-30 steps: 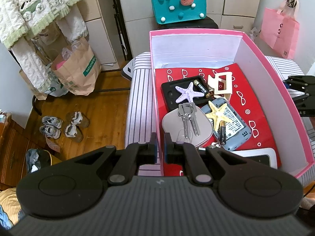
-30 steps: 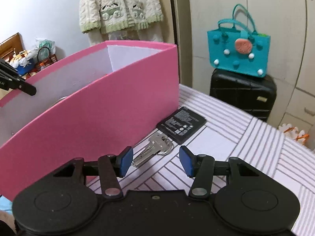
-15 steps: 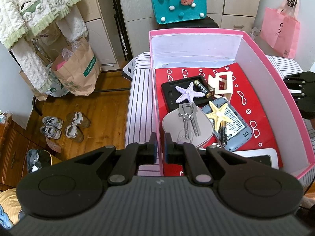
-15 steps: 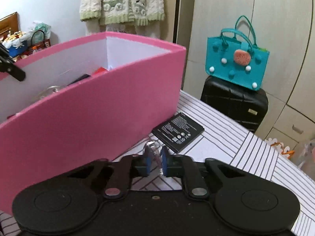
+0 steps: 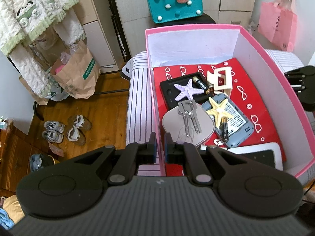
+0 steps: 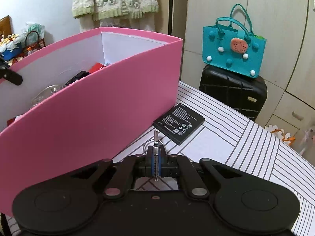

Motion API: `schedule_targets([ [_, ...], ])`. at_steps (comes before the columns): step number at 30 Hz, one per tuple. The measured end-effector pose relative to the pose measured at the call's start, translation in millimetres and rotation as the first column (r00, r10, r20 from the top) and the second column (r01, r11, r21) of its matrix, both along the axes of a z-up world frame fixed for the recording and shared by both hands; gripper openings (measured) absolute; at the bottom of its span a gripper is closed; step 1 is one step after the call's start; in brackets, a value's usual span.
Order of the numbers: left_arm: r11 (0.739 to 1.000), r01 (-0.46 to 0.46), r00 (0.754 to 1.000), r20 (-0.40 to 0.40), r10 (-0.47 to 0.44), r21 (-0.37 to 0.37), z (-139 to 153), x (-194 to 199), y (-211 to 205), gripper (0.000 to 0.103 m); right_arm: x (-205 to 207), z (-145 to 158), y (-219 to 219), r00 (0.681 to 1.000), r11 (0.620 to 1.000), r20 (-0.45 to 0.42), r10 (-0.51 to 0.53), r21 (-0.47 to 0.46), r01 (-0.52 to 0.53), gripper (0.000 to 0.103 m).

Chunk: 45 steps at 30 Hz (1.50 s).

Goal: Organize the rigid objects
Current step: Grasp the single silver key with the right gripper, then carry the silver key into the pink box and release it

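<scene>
A pink box (image 5: 275, 59) stands on a striped surface and holds keys (image 5: 188, 114), two starfish, batteries, a hair clip (image 5: 221, 79) and phone parts. My left gripper (image 5: 159, 147) is shut on the box's near left wall, one finger inside and one outside. In the right wrist view my right gripper (image 6: 156, 153) is shut on a silver key (image 6: 156, 137) held edge-on, lifted just above the striped surface beside the box's pink wall (image 6: 98, 108). A black phone battery (image 6: 179, 125) lies flat just beyond the key. The right gripper (image 5: 303, 84) also shows past the box's right wall.
A teal bag (image 6: 234, 45) sits on a black suitcase (image 6: 234, 96) behind the striped surface. A pink bag (image 5: 277, 25) hangs at the far right. On the wooden floor to the left lie shoes (image 5: 65, 127) and a paper bag (image 5: 78, 72).
My right gripper closed on the silver key that lay on the striped surface and raised it slightly, turning it edge-on. The left gripper kept its grip on the box wall.
</scene>
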<state>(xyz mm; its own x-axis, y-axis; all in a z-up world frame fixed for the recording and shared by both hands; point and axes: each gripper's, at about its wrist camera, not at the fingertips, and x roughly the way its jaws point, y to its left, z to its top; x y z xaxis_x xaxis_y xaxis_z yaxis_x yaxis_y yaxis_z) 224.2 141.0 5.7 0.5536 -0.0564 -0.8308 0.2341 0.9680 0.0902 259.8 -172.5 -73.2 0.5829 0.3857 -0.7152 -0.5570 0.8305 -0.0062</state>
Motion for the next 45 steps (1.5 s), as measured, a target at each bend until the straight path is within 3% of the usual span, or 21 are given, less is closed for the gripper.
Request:
schedule_targets([
  [4, 1.0, 0.011, 1.0, -0.014, -0.011, 0.014, -1, 2, -1, 0.007, 3, -1, 4, 1.0, 1.0, 0.009, 0.001, -0.009, -0.001, 0.011],
  [5, 1.0, 0.016, 1.0, -0.013, -0.015, 0.021, 0, 2, -2, 0.007, 3, -2, 5, 1.0, 1.0, 0.023, 0.003, -0.013, -0.002, 0.018],
  [7, 0.999, 0.025, 1.0, -0.007, -0.024, 0.04, 1, 0, -4, 0.007, 5, -5, 7, 0.999, 1.0, 0.032, 0.004, -0.029, -0.004, 0.022],
  [8, 0.999, 0.027, 1.0, -0.004, -0.026, 0.045, 2, 0, -5, 0.007, 5, -6, 7, 0.999, 1.0, 0.04, 0.003, -0.017, -0.002, 0.022],
  [11, 0.999, 0.023, 1.0, 0.0, -0.023, 0.04, 4, -1, -4, 0.007, 5, -8, 6, 0.999, 1.0, 0.037, -0.008, -0.008, 0.008, 0.008],
  [17, 0.999, 0.018, 1.0, 0.014, -0.019, 0.027, 6, -3, -2, 0.007, -1, 6, -6, 0.998, 0.997, 0.015, -0.063, 0.037, 0.063, 0.008],
  [27, 1.0, 0.014, 1.0, 0.019, -0.015, 0.023, 4, -4, -1, 0.005, -30, 77, -16, 0.997, 0.983, 0.027, -0.069, 0.171, 0.063, 0.008],
  [35, 1.0, 0.013, 1.0, 0.025, -0.013, 0.008, 4, -4, 2, 0.004, -41, 127, 3, 0.998, 0.958, -0.002, 0.062, 0.282, -0.059, 0.008],
  [39, 1.0, 0.012, 1.0, 0.026, -0.012, -0.002, 4, -4, 3, 0.004, -40, 127, 29, 0.99, 0.96, -0.012, 0.14, 0.247, -0.132, 0.008],
  [45, 0.999, -0.018, 0.999, 0.042, 0.019, -0.039, 2, -7, 8, 0.004, -32, 103, 70, 0.978, 0.972, -0.023, 0.207, 0.114, -0.204, 0.008],
])
